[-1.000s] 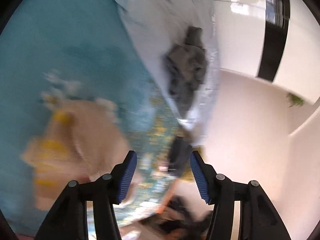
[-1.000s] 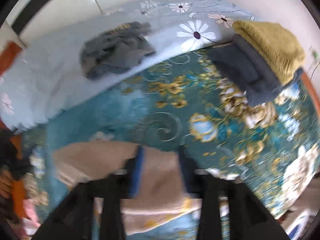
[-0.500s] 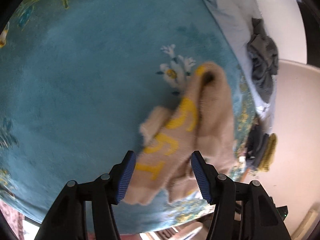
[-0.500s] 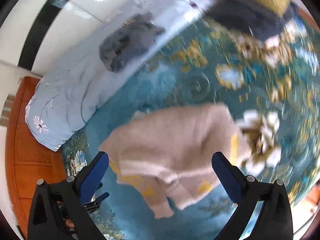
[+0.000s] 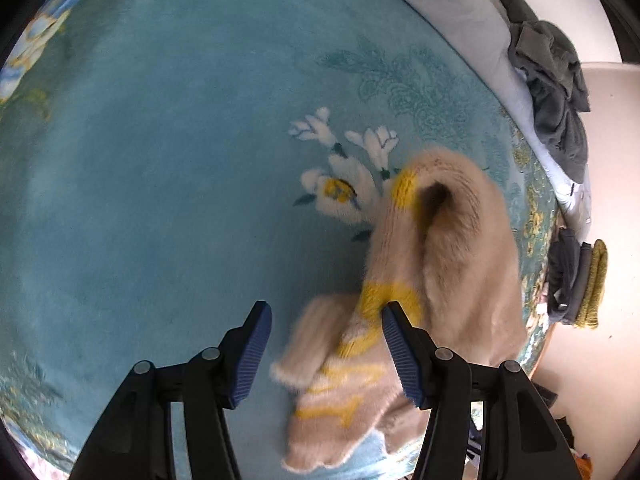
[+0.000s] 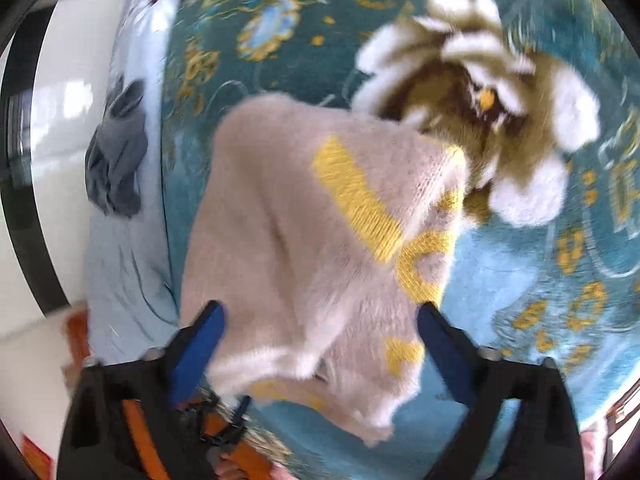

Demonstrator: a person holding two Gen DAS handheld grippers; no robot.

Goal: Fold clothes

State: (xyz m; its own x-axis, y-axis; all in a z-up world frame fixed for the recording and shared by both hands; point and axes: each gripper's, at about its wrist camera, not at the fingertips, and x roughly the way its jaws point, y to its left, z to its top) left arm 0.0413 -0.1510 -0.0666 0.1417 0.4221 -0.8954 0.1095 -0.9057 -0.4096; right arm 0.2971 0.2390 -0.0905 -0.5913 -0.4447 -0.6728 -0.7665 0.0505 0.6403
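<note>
Jaws of the left gripper (image 5: 326, 350) stand parted, empty, above the fuzzy beige sweater with yellow lettering (image 5: 436, 280) crumpled on the teal floral blanket (image 5: 160, 160); the right gripper (image 6: 320, 354) is closing, straddling it unpressed.

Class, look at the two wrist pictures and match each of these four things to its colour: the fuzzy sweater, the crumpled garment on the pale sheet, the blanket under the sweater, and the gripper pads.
Things:
1. fuzzy sweater
2. crumpled garment
3. blanket
4. gripper pads

Colours:
A. ribbed blue
B. teal with white and gold flowers
C. beige with yellow lettering
D. dark grey

Pairs: 1-C, 2-D, 3-B, 4-A
</note>
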